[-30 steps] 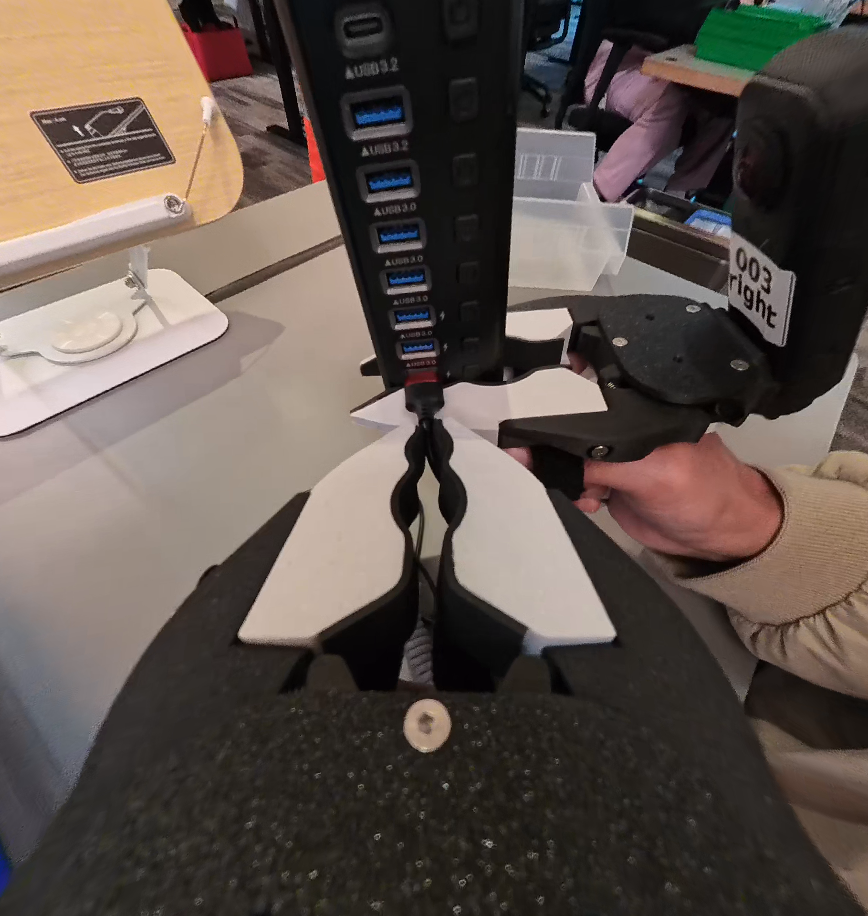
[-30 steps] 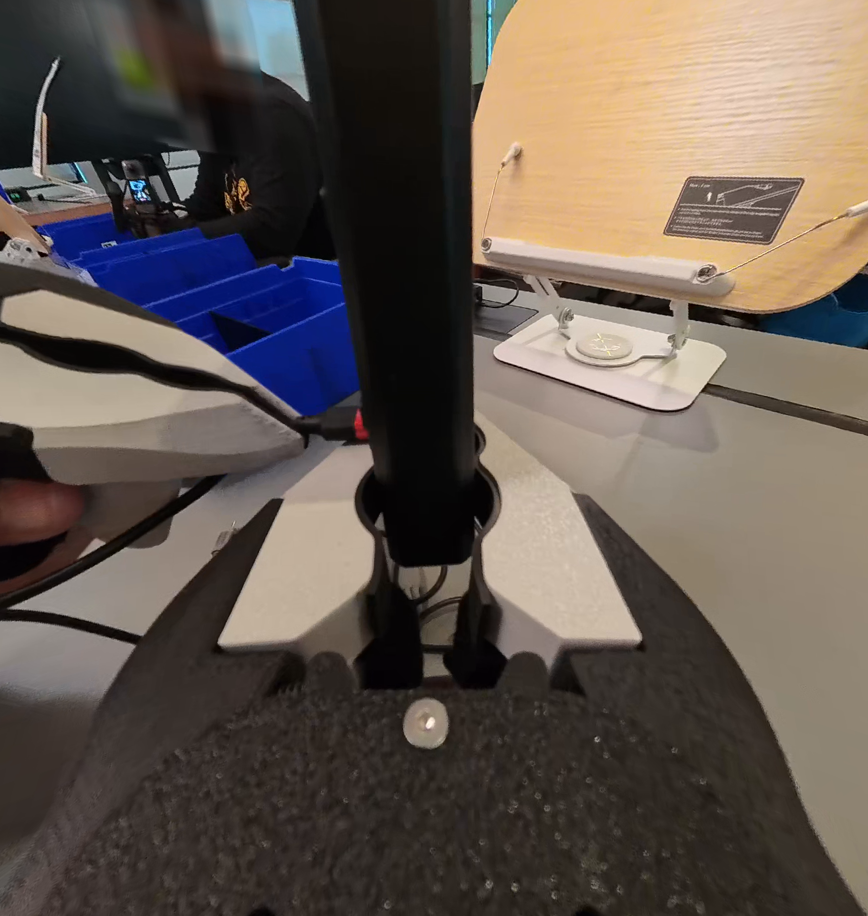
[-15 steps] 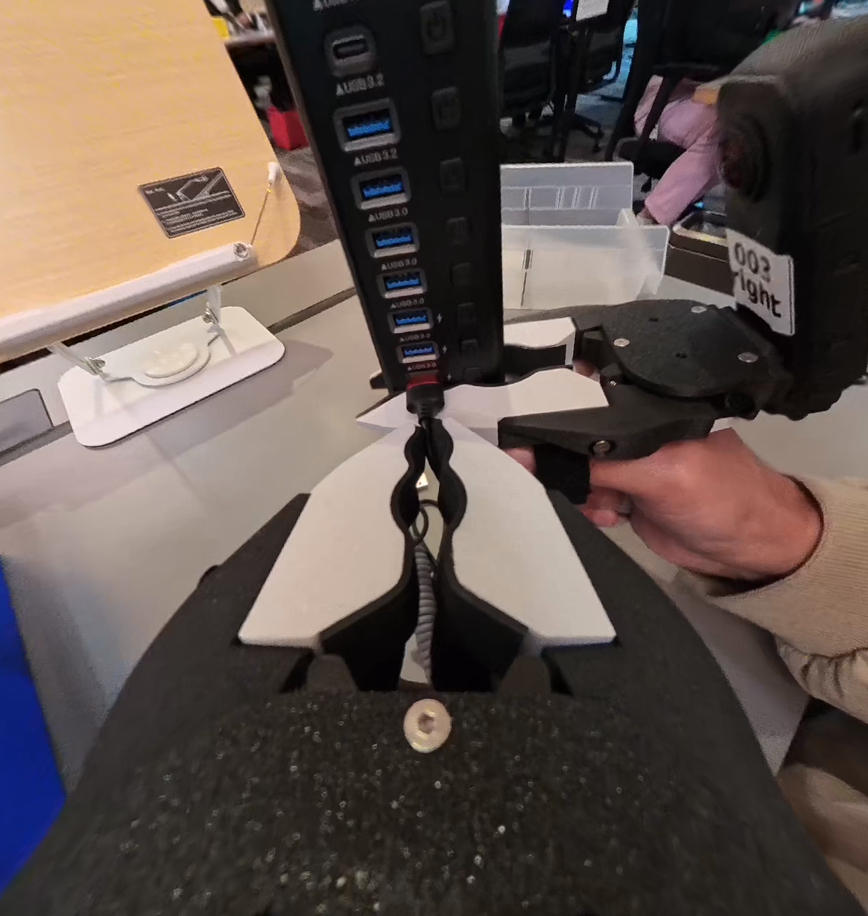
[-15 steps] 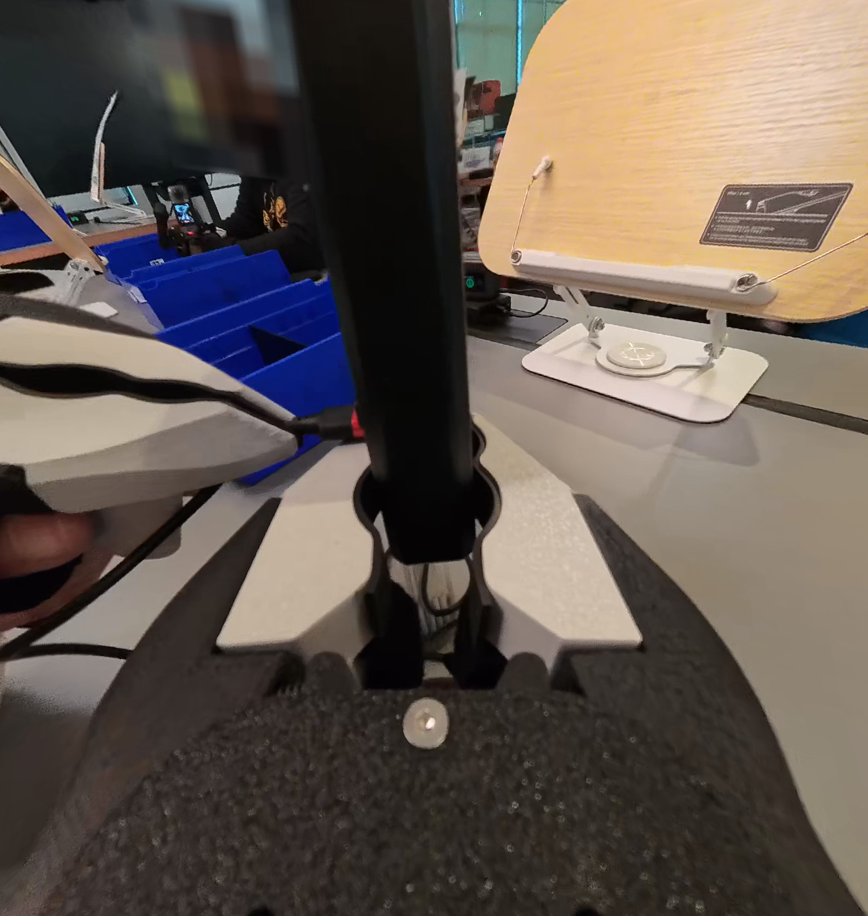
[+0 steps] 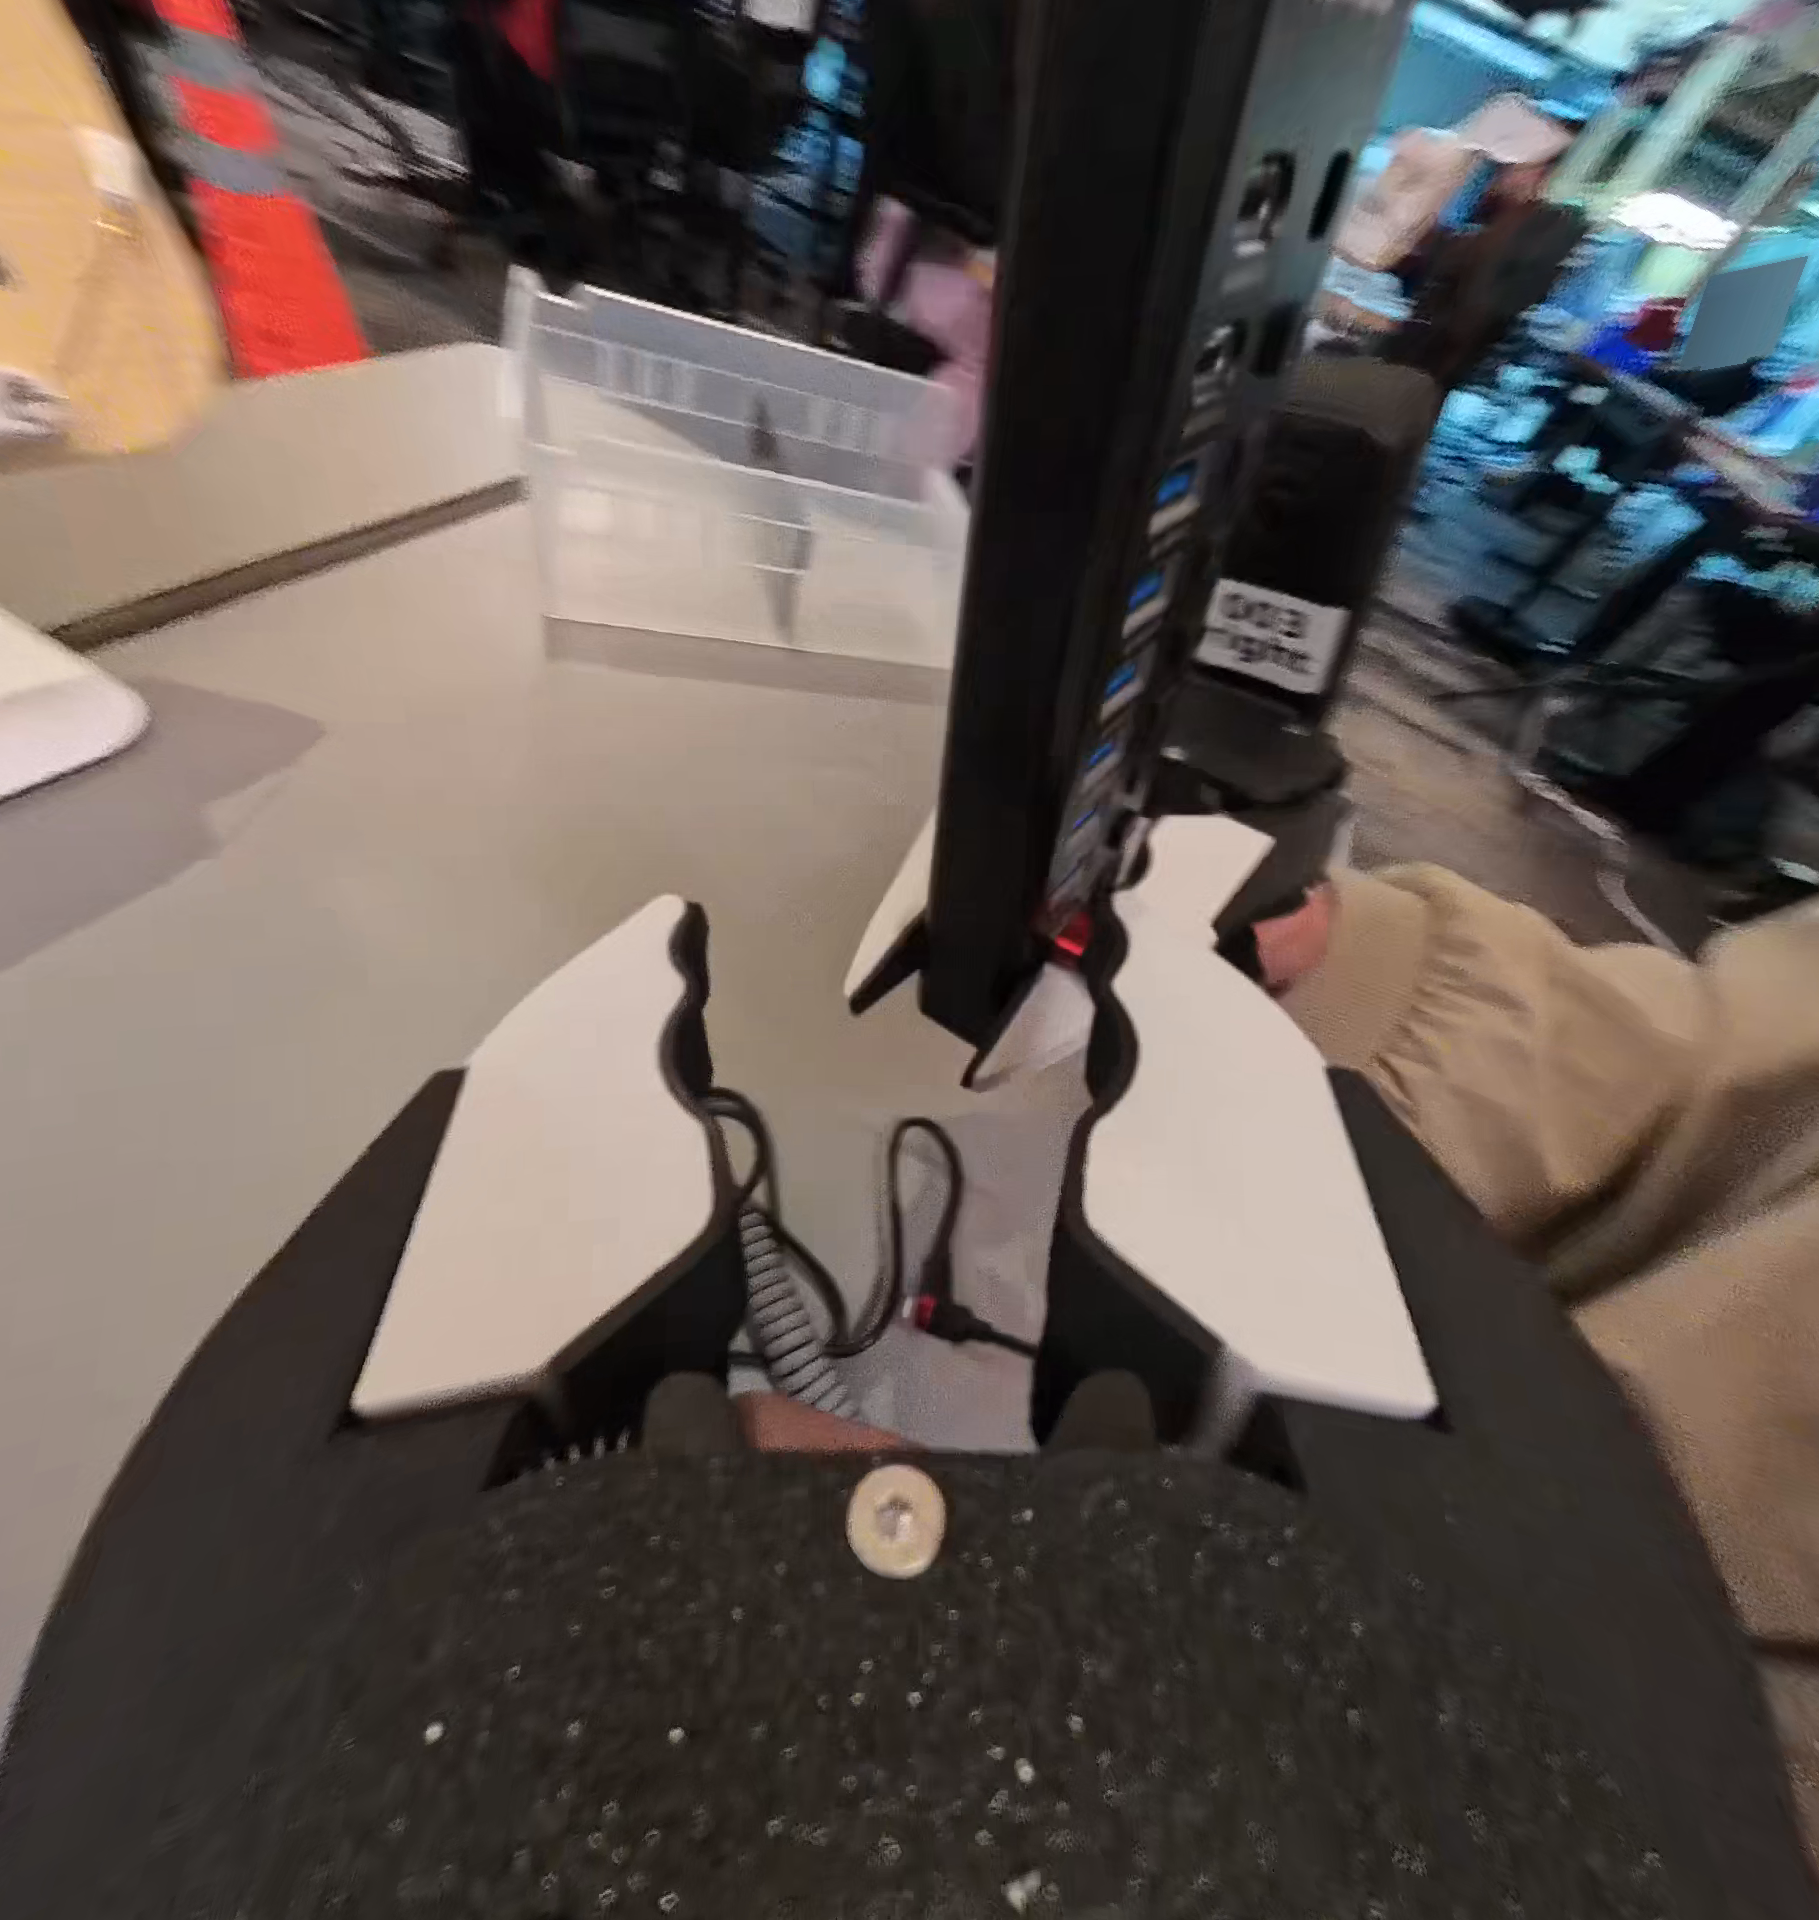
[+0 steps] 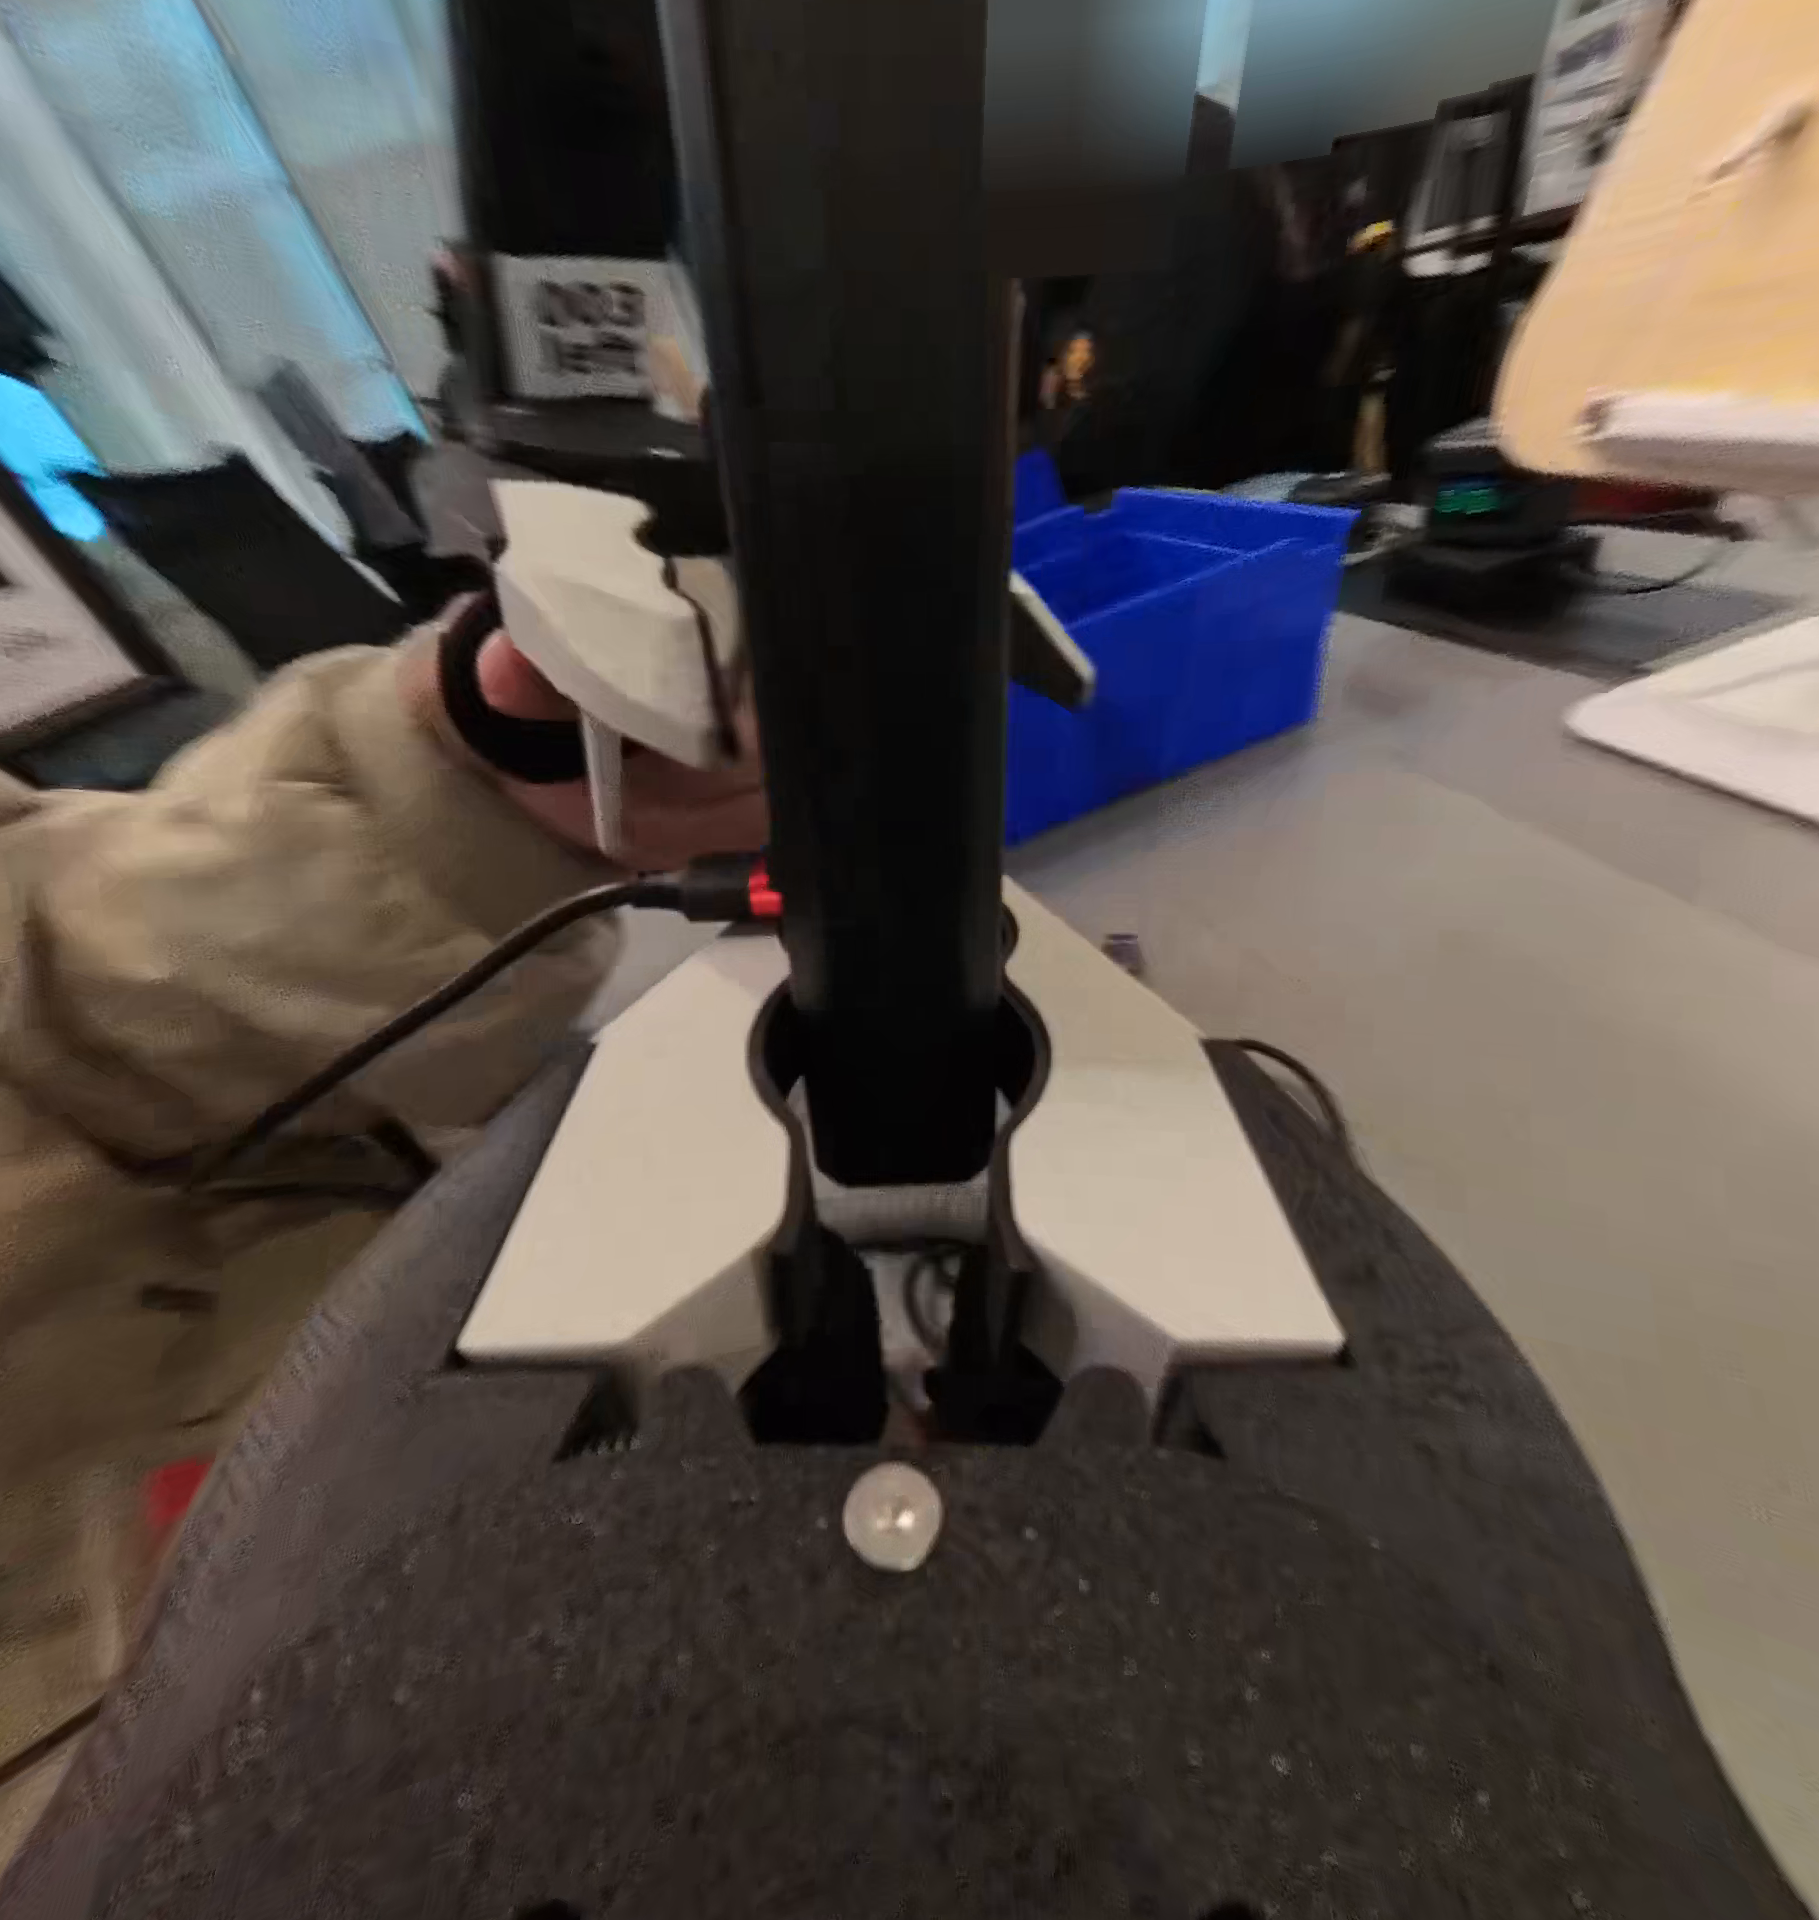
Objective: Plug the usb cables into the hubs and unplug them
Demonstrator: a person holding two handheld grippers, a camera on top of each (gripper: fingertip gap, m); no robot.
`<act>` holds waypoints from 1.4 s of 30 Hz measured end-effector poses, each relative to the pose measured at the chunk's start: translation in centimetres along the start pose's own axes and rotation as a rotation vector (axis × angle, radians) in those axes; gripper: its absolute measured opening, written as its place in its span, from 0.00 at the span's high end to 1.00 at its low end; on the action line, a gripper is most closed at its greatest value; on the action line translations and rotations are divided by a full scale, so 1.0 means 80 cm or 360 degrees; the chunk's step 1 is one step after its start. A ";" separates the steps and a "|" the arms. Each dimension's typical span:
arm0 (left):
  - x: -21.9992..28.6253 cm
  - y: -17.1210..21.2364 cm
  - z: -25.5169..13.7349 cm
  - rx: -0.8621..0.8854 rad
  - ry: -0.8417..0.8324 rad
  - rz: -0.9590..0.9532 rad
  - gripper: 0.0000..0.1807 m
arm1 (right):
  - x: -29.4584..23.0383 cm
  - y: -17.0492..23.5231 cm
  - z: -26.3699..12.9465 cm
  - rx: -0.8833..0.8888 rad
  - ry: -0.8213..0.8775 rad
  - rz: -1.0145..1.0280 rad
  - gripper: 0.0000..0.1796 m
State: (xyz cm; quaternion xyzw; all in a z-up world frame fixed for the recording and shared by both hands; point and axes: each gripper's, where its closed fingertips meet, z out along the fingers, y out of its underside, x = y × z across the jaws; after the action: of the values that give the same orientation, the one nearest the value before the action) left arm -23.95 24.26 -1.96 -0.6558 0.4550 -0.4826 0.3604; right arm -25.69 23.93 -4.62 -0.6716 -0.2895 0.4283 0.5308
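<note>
While the right gripper clamps the black USB hub upright, the left gripper is spread and empty, the red-collared plug seated; unplugging remains.

I see 1 long black hub standing upright above the grey table, its lower end nearest it. A black usb cable with a red-ringed plug sits in the hub's lowest port, trailing away sideways and down.
</note>
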 end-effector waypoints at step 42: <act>-0.119 -0.008 -0.065 0.0180 -0.0858 0.0042 0.83 | 0.045 -0.042 -0.061 0.0160 0.0774 -0.0332 0.92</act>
State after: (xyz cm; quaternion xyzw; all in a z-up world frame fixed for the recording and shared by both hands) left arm -29.94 33.27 -2.83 -0.7334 0.3236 -0.3105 0.5109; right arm -19.51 25.63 -2.03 -0.6940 -0.1993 0.2112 0.6588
